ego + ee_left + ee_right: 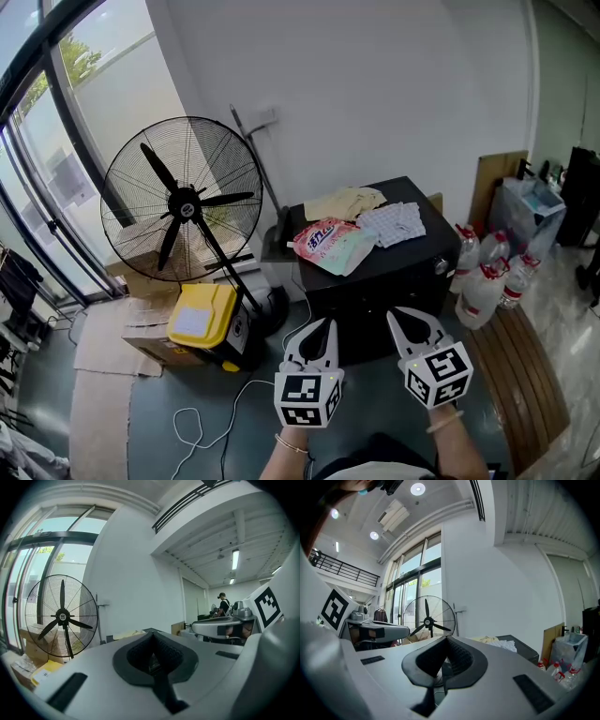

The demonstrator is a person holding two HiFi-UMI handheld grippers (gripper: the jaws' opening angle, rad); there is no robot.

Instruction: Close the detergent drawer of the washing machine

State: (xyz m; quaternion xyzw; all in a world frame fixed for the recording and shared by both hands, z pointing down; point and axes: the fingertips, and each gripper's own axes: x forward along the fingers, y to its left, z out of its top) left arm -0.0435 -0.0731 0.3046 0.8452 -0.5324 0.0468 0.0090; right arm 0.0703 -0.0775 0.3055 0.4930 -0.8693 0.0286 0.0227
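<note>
A black washing machine [375,267] stands against the white wall, seen from above in the head view. I cannot pick out its detergent drawer. A small round knob [441,266] shows at its front right corner. A pink detergent bag [328,242] and folded cloths [394,223] lie on its top. My left gripper [326,324] and right gripper [401,315] hover side by side in front of the machine, apart from it. Both are shut with nothing between the pads, as the left gripper [151,635] and right gripper [446,639] views confirm.
A large standing fan [183,199] is left of the machine, with a yellow box [202,319] and cardboard [103,342] on the floor below it. Several plastic bottles [487,277] and a wooden bench [525,375] are on the right. A white cable [202,427] loops on the floor.
</note>
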